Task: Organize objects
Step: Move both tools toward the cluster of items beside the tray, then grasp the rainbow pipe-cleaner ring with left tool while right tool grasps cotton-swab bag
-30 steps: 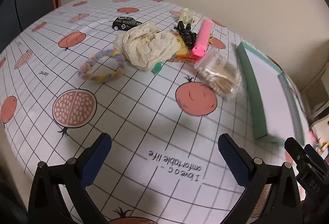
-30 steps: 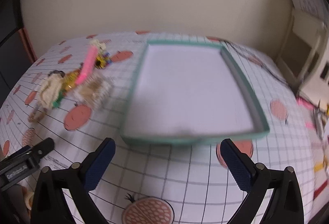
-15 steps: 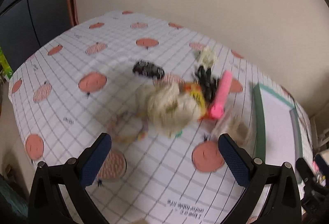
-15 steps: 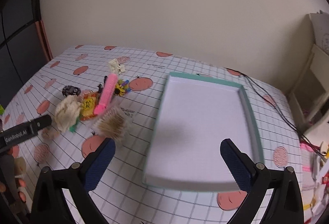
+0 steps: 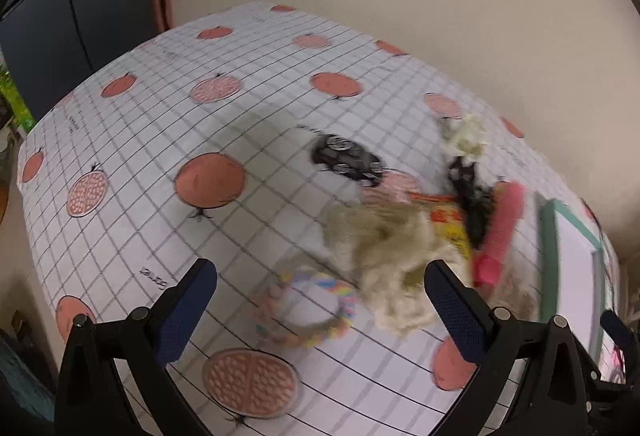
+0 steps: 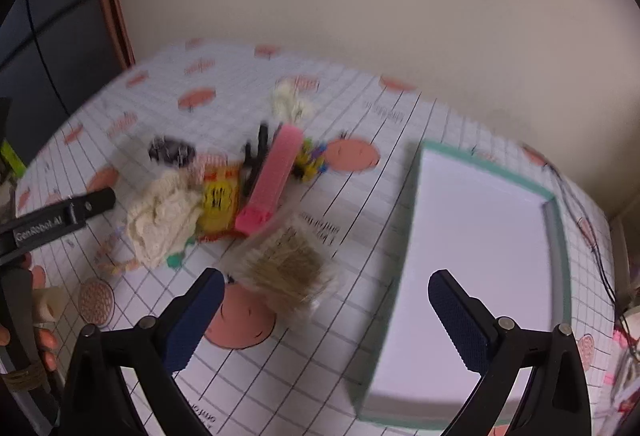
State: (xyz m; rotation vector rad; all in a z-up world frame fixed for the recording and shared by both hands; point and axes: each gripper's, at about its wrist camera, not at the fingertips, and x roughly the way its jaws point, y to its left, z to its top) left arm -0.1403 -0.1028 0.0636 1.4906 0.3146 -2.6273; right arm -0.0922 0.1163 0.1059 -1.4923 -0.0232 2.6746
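Both handheld grippers hung above the table with jaws spread wide and empty: the left gripper (image 5: 320, 302) over a braided rope ring (image 5: 308, 310), the right gripper (image 6: 326, 310) over a clear packet of pale sticks (image 6: 286, 276). The jumble lay left of the empty green-rimmed tray (image 6: 560, 236). The cream cloth (image 6: 160, 220) looked soft and light, best pinched at a raised fold; the pink highlighter (image 6: 272, 178) looked stiff, best taken across its middle; the packet seemed slippery.
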